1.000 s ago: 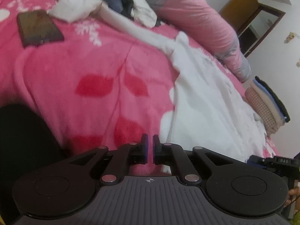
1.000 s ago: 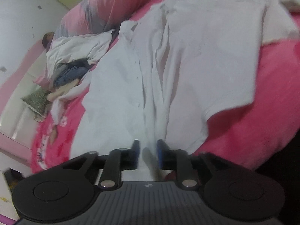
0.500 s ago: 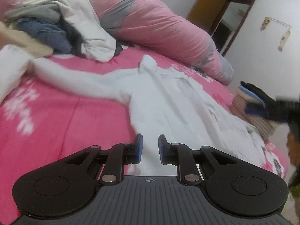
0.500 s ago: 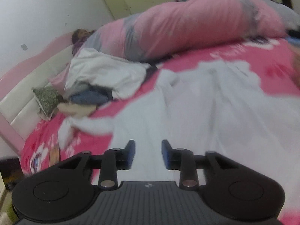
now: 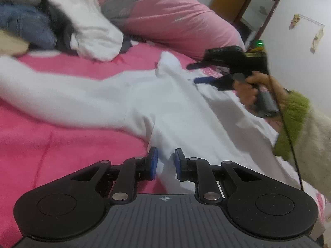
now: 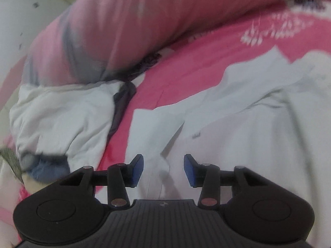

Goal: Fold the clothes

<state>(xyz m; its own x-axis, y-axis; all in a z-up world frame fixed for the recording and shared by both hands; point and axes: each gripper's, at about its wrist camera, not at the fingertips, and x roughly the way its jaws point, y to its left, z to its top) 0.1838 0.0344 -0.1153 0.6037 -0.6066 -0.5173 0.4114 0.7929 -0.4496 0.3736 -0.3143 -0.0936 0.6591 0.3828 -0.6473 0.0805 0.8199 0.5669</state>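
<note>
White shirt [image 5: 175, 107] lies spread on the pink bed [image 5: 62, 144], front up, one sleeve [image 5: 62, 95] stretched straight out from the body, so it is laid flat as a base for folding; no fold shows in it in either view. All places relative to the shirt: left gripper [image 5: 166, 163] sits at the underarm seam where the sleeve meets the body, jaws slightly apart with nothing between them, likely lined up to take the side edge. Right gripper [image 6: 163, 169] hovers over the collar and placket end, jaws wide apart, empty; the left view shows it held in a hand [image 5: 254, 88] above the chest. Clothes pile [image 5: 62, 24] sits beyond the sleeve, clear of the shirt. Rolled pink duvet [image 5: 165, 14] lies beyond the collar.
</note>
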